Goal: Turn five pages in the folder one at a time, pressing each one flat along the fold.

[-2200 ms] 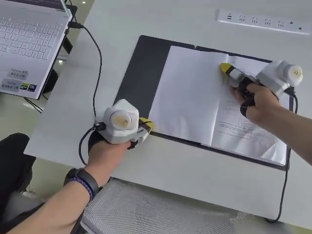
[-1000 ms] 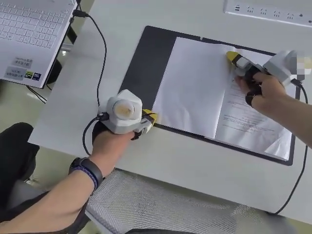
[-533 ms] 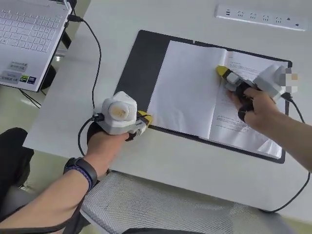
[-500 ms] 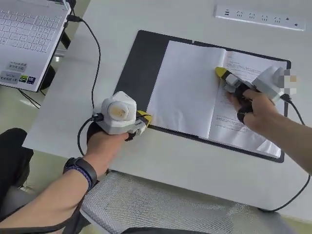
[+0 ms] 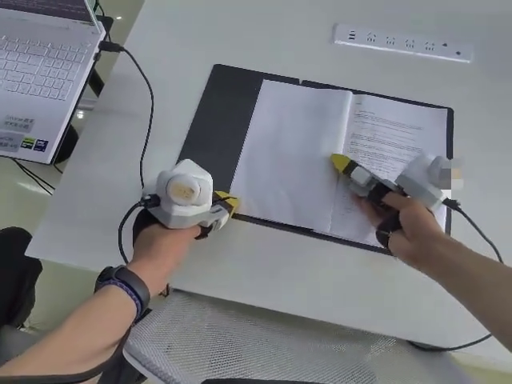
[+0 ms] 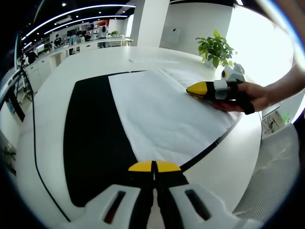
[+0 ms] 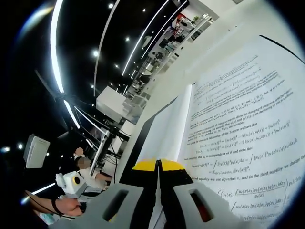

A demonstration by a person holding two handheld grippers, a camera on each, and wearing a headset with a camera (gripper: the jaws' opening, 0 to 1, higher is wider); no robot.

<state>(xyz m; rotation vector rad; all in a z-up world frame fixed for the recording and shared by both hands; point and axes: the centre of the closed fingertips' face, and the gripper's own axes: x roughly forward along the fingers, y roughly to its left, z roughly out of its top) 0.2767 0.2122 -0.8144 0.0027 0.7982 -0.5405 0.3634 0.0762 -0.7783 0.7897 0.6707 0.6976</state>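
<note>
Folder (image 5: 210,120): lies open on the white counter (image 5: 240,32), black inner cover showing on its left side.
Pages: a blank sheet (image 5: 288,152) lies flat left of the fold; a printed sheet (image 5: 396,136) lies right of it.
Left gripper (image 5: 224,204): jaws clenched, yellow tips together with nothing between them, at the folder's near edge by the blank sheet's near corner; whether they touch it I cannot tell.
Right gripper (image 5: 340,162): jaws clenched tip to tip, empty, tips at the folder's fold in its near half, between the two sheets.
Laptop (image 5: 36,72): well left of the folder.
Power strip (image 5: 402,42): beyond the folder's far edge.
</note>
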